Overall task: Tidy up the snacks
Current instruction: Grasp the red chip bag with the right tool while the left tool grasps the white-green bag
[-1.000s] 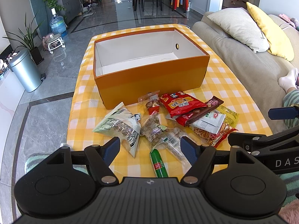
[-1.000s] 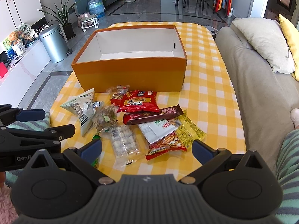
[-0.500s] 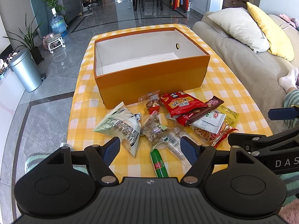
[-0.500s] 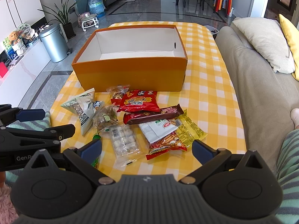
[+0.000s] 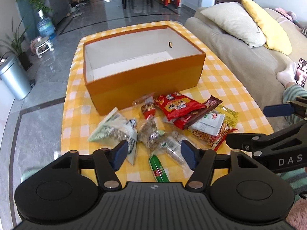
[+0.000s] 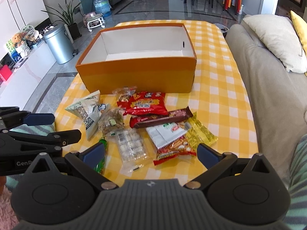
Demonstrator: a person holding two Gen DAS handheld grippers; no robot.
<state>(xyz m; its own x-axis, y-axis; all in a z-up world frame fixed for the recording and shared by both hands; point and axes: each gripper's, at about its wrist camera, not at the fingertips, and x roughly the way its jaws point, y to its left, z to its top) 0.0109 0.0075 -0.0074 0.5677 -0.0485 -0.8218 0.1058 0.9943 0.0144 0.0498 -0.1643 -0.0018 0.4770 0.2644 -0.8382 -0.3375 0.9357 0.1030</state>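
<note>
Left gripper (image 5: pixel 154 152) closing, nothing pinched; right gripper (image 6: pixel 150 151) wide apart. Snack pile, maybe ten packets, before empty orange box (image 6: pixel 138 76).

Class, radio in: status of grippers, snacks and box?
Left gripper closing, nothing gripped; right gripper open. Snack pile untouched on cloth. Orange box empty, path clear.

**Snacks piled before the orange box**

Your right gripper (image 6: pixel 150 152) hangs wide open above the snack pile (image 6: pixel 145 122) on the checked bench (image 6: pixel 220 103). The orange box (image 6: pixel 138 74) stands behind; your left gripper (image 6: pixel 40 126) sits alongside.
</note>
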